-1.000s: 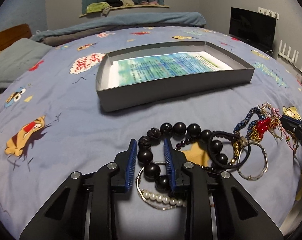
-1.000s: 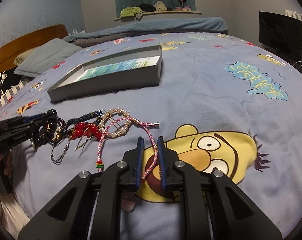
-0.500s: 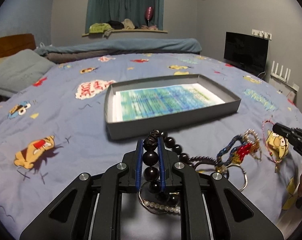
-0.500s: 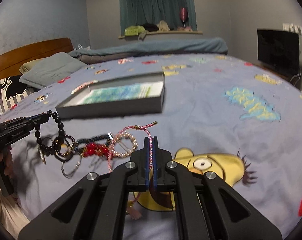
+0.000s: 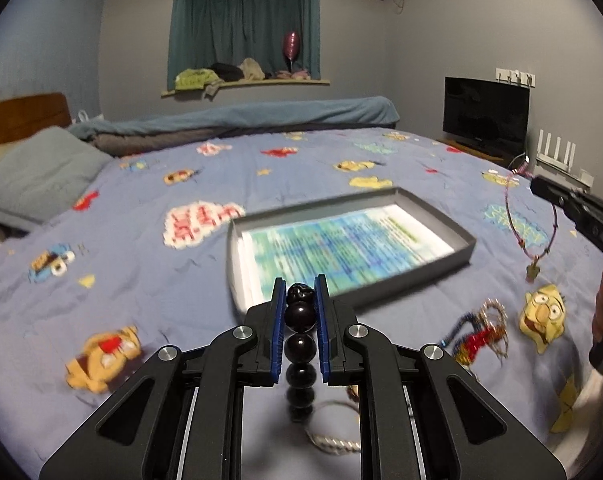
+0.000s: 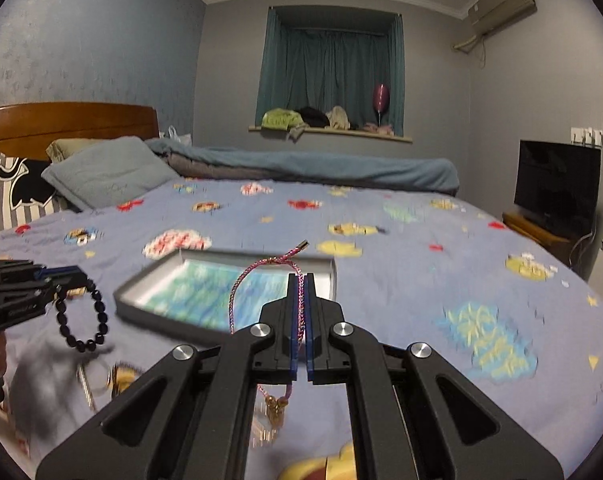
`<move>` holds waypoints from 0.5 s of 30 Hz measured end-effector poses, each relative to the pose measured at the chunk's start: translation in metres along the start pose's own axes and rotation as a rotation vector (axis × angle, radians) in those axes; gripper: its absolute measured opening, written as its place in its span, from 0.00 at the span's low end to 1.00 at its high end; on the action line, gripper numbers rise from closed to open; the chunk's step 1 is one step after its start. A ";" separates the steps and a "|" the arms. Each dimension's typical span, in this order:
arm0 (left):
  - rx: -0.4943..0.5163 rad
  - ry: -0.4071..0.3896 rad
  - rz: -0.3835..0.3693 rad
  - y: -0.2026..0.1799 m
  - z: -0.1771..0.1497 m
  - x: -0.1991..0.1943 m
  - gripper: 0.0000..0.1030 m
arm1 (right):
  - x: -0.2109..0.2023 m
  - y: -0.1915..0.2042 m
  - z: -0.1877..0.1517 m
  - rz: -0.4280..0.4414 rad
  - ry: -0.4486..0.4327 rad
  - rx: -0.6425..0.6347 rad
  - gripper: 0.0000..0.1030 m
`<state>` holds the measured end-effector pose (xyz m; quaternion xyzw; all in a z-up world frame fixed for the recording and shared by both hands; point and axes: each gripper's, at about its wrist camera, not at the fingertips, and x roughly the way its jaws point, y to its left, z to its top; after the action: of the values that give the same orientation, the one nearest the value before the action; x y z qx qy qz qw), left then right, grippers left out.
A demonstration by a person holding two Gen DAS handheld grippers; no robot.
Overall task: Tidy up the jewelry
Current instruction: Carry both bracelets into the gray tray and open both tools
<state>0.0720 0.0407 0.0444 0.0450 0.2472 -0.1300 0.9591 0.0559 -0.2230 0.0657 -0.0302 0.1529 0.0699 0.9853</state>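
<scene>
A blue cartoon-print bedspread point(image 5: 141, 208) fills both views. On it, far of both tools, lies a shallow grey box point(image 5: 453, 236) lined with a printed sheet. The left gripper point(image 5: 299, 312) is clamped on a dark bead bracelet point(image 5: 300, 344), which hangs clear of the bed (its loop shows at the left of the right-wrist view point(image 6: 83, 320)). The right gripper point(image 6: 300, 300) is pinched nearly shut on a pink woven cord bracelet point(image 6: 261, 272), also lifted. A tangle of remaining jewelry point(image 5: 477, 332) rests near, right of the left gripper.
</scene>
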 end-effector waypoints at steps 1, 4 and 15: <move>0.009 -0.008 0.010 0.001 0.007 0.001 0.14 | 0.005 -0.001 0.005 -0.001 -0.005 0.001 0.02; 0.020 -0.021 0.022 0.005 0.024 0.007 0.14 | 0.030 -0.003 0.022 -0.011 -0.017 0.003 0.02; 0.015 -0.031 0.016 0.023 0.084 0.082 0.14 | 0.127 -0.015 0.052 -0.012 0.059 0.020 0.02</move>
<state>0.1864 0.0315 0.0789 0.0523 0.2307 -0.1250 0.9635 0.1937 -0.2173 0.0771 -0.0235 0.1826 0.0616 0.9810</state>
